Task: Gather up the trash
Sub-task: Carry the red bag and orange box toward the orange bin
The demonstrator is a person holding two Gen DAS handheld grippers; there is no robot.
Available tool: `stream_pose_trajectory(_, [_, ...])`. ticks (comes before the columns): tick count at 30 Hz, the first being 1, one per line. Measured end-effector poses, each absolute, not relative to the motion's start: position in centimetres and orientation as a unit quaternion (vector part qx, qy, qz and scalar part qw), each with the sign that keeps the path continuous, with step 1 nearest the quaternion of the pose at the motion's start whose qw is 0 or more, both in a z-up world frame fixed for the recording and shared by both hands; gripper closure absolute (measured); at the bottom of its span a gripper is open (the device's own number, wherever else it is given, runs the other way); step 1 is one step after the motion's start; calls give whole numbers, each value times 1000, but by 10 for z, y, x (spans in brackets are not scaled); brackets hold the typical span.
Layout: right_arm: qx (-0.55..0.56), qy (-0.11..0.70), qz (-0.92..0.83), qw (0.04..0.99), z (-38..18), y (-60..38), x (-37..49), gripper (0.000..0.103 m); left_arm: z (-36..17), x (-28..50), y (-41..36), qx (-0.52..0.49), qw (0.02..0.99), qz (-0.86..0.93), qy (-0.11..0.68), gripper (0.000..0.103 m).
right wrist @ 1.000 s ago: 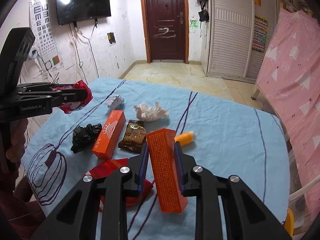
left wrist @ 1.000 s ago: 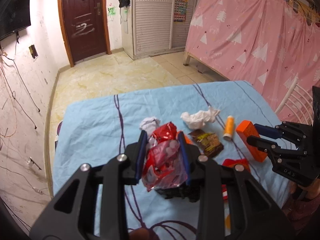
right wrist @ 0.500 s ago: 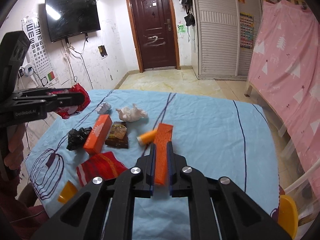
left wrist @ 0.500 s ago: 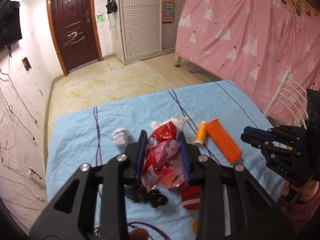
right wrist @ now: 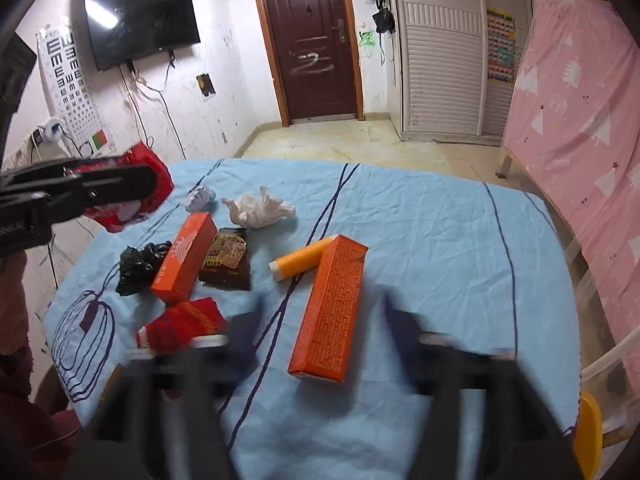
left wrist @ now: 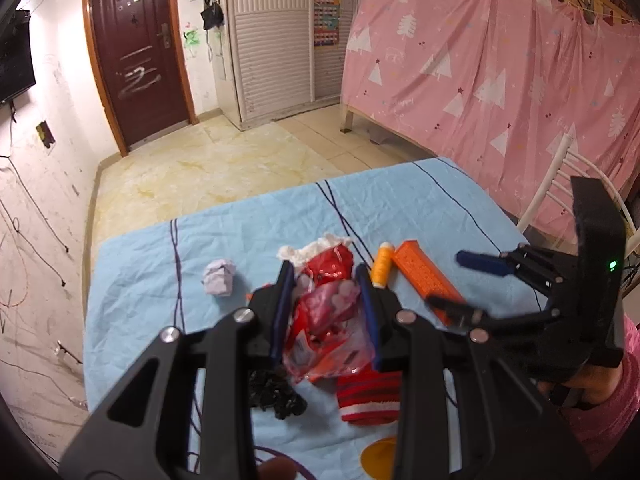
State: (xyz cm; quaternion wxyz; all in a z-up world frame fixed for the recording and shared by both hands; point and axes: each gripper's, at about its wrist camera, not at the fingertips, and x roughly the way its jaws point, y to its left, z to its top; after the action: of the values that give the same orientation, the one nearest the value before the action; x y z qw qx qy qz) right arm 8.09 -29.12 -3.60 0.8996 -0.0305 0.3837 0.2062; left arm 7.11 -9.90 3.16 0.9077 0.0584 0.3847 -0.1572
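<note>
My left gripper is shut on a crumpled red plastic wrapper and holds it above the blue tablecloth. It shows at the left in the right wrist view. My right gripper is open and blurred, its jaws wide on either side of a long orange box that lies flat on the cloth. In the left wrist view the right gripper is open over that box.
On the cloth lie a second orange box, an orange tube, a brown wrapper, a black bag, white tissue, a paper ball and a red cloth. A white chair stands right.
My right gripper let go of the long orange box and opened wide; the box now lies on the cloth. My left gripper still holds the red wrapper, a little higher.
</note>
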Motion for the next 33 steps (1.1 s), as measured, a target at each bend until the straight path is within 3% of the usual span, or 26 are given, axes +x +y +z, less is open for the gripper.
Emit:
stream_pose_trajectory(14, [-59,418,182,888,-53,-277,103,31,29,73,-97,50,906,-158,390,74])
stream_pose_trajectory(16, [-60,420,179,888,-55,-278,106,46,28,74,-97,50,906,-158,390,74])
stream_pose_trajectory(17, [-61,423,174,887,-57,-278,108,61,27,75,-97,50,905,-158,391,74])
stream_pose_trajectory(19, [-61,428,173,885,-60,-279,111,78,27,75,-97,49,905,-159,392,74])
stream_pose_trajectory(23, [-66,426,173,885,-62,-278,112,87,25,76,-100,50,904,-160,394,74])
stream_pose_trajectory(33, [-43,386,153,909,-40,-306,93,87,26,76,-120,59,903,-168,390,74])
